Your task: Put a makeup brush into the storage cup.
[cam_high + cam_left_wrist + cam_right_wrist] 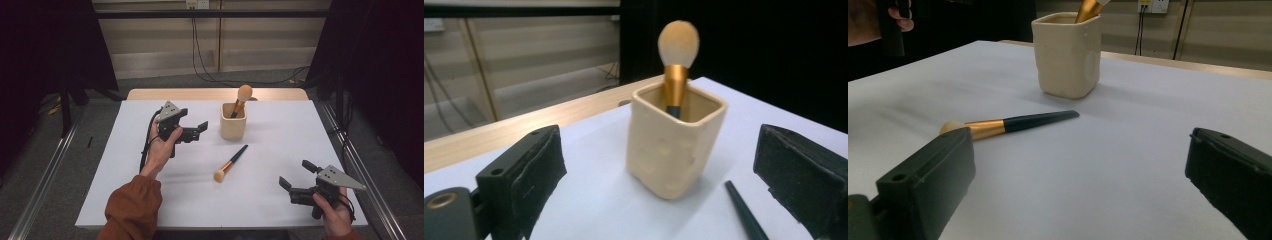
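Makeup brush (230,164) lies flat at centre frame of the high view, below the cream holder (233,121) holding 1 other brush (241,100); its handle points upper right, bristles lower left; left gripper (195,131) and right gripper (295,175) both gape empty, roughly equally near.

place: we read this as a lab or test booth, not a home.
table: we see a bare white table (280,150) on a wooden base, alone on grey carpet.
surround: black curtains (380,60) hang at left and right, with metal floor rails (40,185) along both sides.
far wall: plain beige panels (270,40), a wall socket (196,4) and loose black cables (200,55) trailing to the floor.
gear: we see camera-bearing hand-held grippers, left gripper (192,131) and right gripper (296,175).
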### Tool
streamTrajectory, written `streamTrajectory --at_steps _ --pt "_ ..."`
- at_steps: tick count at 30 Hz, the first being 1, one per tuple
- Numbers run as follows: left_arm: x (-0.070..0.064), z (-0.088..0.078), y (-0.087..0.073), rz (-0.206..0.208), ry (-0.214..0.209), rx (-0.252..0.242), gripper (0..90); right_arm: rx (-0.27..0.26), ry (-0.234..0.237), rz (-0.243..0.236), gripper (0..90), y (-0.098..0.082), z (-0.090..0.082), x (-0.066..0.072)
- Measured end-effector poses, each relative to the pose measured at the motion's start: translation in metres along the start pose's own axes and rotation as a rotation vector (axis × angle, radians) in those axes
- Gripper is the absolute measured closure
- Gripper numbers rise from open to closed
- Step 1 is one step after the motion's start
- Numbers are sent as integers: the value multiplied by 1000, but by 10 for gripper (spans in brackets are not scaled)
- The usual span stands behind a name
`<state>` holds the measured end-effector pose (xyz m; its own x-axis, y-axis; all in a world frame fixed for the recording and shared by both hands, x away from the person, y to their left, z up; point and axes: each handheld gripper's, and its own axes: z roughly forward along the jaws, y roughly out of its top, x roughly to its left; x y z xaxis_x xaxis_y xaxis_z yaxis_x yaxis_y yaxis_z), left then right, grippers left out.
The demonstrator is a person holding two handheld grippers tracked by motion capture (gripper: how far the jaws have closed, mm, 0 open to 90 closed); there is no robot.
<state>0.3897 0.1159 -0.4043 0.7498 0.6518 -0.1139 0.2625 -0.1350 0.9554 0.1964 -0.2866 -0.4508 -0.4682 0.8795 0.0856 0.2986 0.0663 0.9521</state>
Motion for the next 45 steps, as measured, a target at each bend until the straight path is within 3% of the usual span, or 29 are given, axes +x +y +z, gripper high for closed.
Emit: streamTrajectory --at_steps 3,5,11,13,15,17,22,25,28,30,33,35,45 --pt "0 -9 -2 12 11 -2 51 -1 -1 1 0 0 0 0" --pt "1 -16 -3 -14 34 4 44 -2 -2 8 0 0 0 0" --pt "3 -37 -6 53 55 10 78 -1 -3 3 0 0 1 0" --pt "4 -42 -7 43 82 3 67 0 -4 4 0 0 1 0" --pt "5 -47 -9 22 80 -3 57 0 -3 2 0 0 1 0" --pt "5 -53 -11 44 81 -13 41 1 -3 2 0 0 1 0" --pt "5 -66 -20 51 78 -14 37 1 -6 2 0 0 1 0" --pt "8 -74 -27 65 108 -18 43 3 -7 3 0 0 1 -1" --pt "8 -86 -31 46 117 -33 41 2 -10 5 0 0 1 -1" --pt "8 -92 -32 53 147 -37 28 3 -9 2 0 0 1 0" --pt "10 -104 -35 27 146 -49 34 4 -9 2 0 0 1 0" --pt "9 -109 -39 46 158 -42 34 3 -11 3 0 0 1 0" --pt "0 -138 -53 38 169 -41 37 2 -23 4 0 0 2 -1"
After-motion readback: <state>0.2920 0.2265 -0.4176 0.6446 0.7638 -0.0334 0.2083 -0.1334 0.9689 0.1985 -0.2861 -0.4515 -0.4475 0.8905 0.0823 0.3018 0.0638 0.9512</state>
